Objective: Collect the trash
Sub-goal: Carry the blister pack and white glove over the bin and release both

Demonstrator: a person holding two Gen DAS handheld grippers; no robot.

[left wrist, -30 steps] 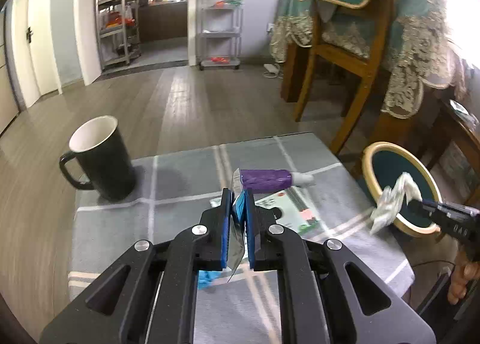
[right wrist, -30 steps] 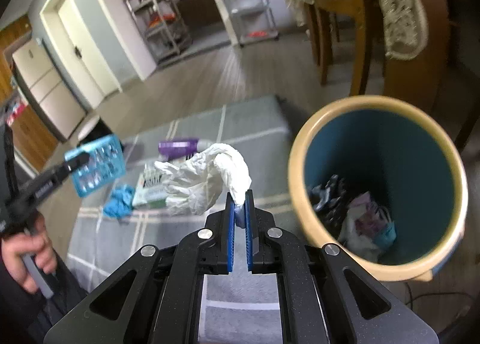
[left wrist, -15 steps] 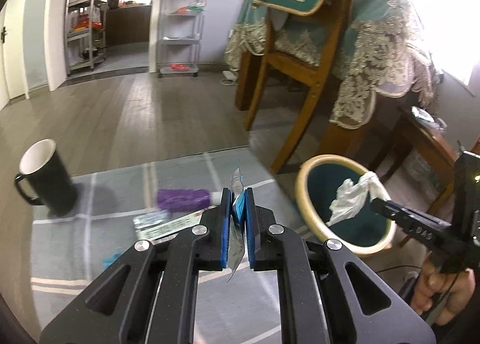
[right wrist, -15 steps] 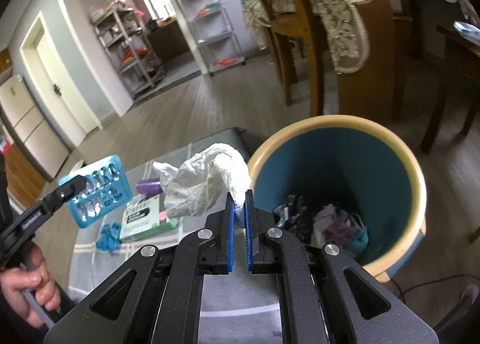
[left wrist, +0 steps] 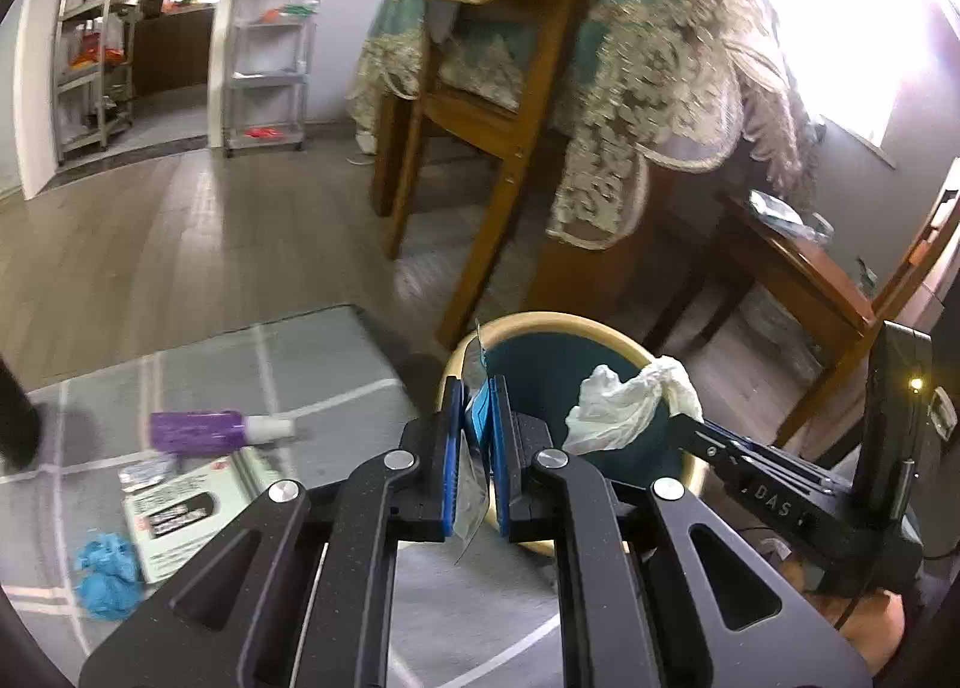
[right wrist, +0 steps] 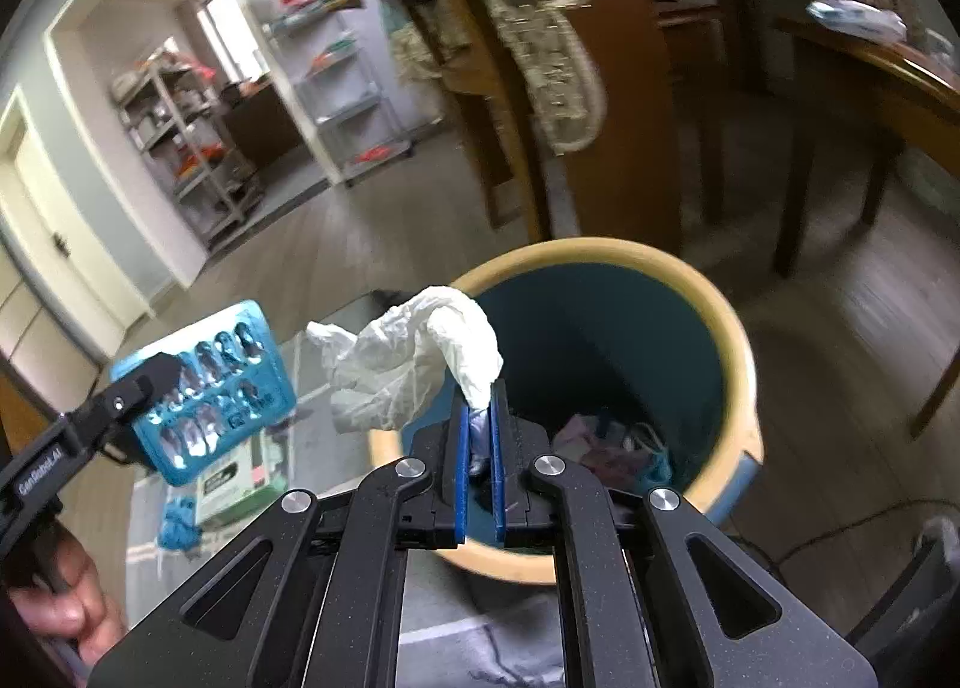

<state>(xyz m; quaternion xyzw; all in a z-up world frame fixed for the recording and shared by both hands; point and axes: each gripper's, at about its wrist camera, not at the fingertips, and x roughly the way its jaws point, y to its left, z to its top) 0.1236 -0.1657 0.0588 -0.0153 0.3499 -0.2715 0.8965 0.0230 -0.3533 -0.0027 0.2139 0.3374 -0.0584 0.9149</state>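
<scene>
Over the bin (right wrist: pixel 738 340), crumpled white tissue (right wrist: pixel 414 364)

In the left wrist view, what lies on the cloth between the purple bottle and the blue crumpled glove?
A green-and-white printed packet lies flat between the purple bottle and the blue crumpled glove, shown in the left wrist view.

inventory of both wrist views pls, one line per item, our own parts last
trash bin: 1, teal inside with cream rim, on floor beside the table, trash in it
crumpled tissue: 1, white, in right jaws above bin rim
blister pack: 1, blue, in left jaws
purple bottle: 1, lying on table
printed box: 1, white-green, flat on table
blue wad: 1, on table near the box
tablecloth: 1, grey checked
wooden chair: 1, brown, behind bin
left gripper: black, jaws shut
right gripper: black, jaws shut
</scene>
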